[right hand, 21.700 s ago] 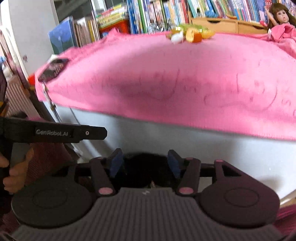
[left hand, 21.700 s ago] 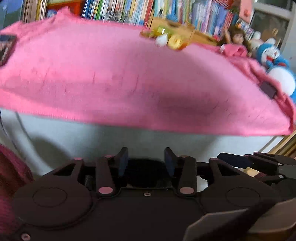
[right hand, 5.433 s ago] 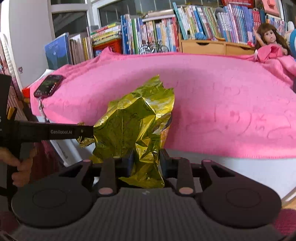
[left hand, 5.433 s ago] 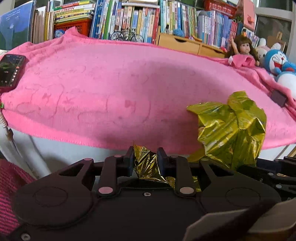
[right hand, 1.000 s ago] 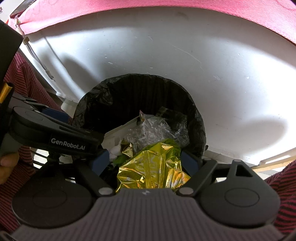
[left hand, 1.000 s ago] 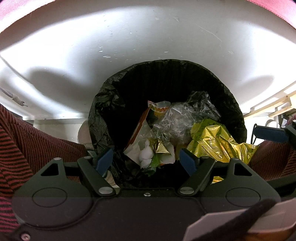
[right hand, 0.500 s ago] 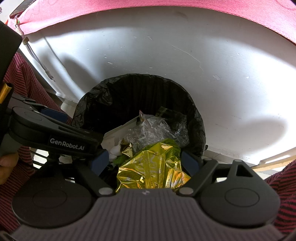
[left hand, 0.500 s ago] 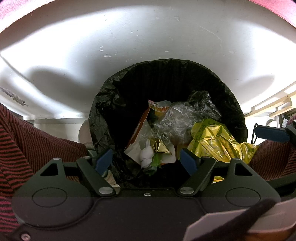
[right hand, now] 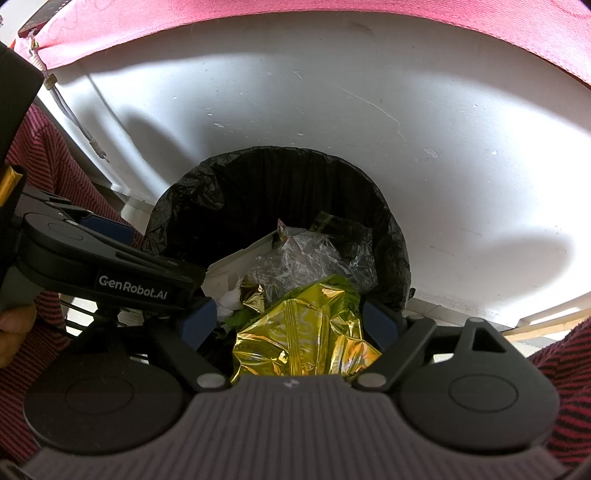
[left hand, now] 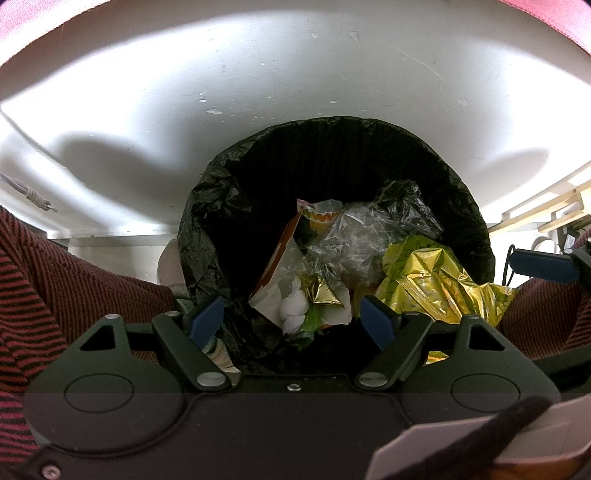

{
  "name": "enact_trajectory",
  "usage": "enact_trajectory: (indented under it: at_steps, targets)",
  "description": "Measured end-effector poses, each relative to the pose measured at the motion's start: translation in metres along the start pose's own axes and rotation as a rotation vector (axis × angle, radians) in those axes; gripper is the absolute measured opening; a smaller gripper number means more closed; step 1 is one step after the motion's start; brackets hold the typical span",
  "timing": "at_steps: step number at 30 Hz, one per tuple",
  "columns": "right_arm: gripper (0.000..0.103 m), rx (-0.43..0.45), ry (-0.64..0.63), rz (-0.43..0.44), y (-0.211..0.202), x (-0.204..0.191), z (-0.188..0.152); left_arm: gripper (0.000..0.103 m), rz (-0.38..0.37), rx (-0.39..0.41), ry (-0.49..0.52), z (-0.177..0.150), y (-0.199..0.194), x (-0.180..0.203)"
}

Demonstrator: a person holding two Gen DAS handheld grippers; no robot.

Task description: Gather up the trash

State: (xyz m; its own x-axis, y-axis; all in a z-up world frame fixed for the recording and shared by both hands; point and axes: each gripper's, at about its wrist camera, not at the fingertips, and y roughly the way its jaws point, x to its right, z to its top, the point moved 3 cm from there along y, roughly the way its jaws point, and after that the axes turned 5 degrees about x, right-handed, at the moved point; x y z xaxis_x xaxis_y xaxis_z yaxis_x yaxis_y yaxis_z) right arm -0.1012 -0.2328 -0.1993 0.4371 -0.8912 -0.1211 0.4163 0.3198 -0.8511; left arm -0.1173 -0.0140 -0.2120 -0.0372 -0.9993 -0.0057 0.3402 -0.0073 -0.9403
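Observation:
A bin lined with a black bag stands below both grippers, against a white table front. A crumpled gold foil bag lies at the bin's near right rim, on top of clear plastic wrap, a white and orange carton and white tissue. My left gripper hangs open over the bin with nothing between its blue pads. My right gripper is open too; the gold bag sits loose between and below its pads, which do not press on it.
The white table front rises behind the bin, with a pink cloth edge along the top. Knees in red-and-black striped fabric flank the bin. A white cord hangs at the left. Pale wooden slats show at the right.
Five seconds ago both grippers held the gold foil bag above the pink table; now it lies in the bin. Over the last second nothing has visibly moved.

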Motion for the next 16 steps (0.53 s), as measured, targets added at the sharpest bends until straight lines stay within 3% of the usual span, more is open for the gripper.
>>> enact_trajectory:
  at_steps: [16]
  targets:
    - [0.093,0.001,-0.001,0.000,0.0000,0.0002,0.0000,0.080,-0.003,0.006,-0.001,0.0002,-0.0015,-0.0007]
